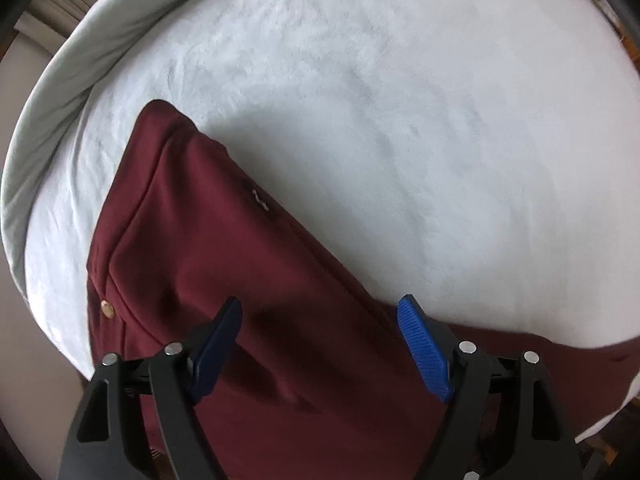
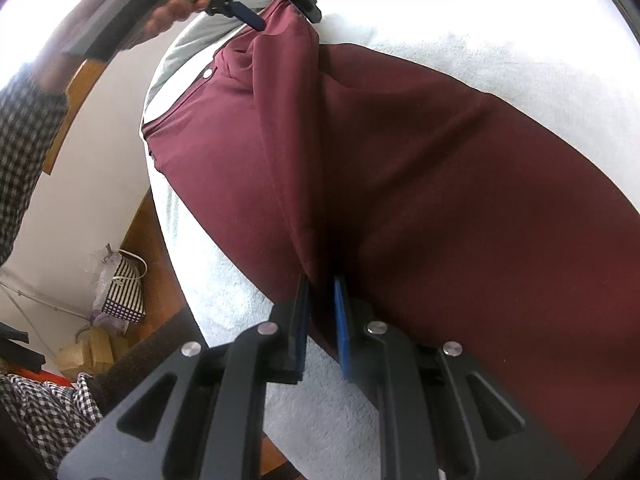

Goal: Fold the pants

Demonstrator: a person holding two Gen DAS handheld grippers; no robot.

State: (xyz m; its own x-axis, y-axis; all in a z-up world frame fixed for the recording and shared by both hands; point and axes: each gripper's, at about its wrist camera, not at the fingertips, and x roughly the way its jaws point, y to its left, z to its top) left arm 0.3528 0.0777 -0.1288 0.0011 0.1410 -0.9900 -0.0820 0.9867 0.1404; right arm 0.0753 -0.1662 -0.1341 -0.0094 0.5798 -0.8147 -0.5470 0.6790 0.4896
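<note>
The maroon pants (image 2: 400, 168) lay spread on the white blanket (image 1: 400, 100) covering the bed. The right gripper (image 2: 322, 280) was clamped on a ridge of fabric at the near end. The left gripper (image 1: 320, 308) hung wide open over the waistband end, near the snap button (image 1: 107, 307), gripping nothing. Judged step: securing the second hold before a fold. Next, the left jaws would need to close on the waistband.

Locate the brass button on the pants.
In the left wrist view, the brass button sits at the lower left on the waistband of the maroon pants, near the white blanket, left of the open left gripper.
</note>
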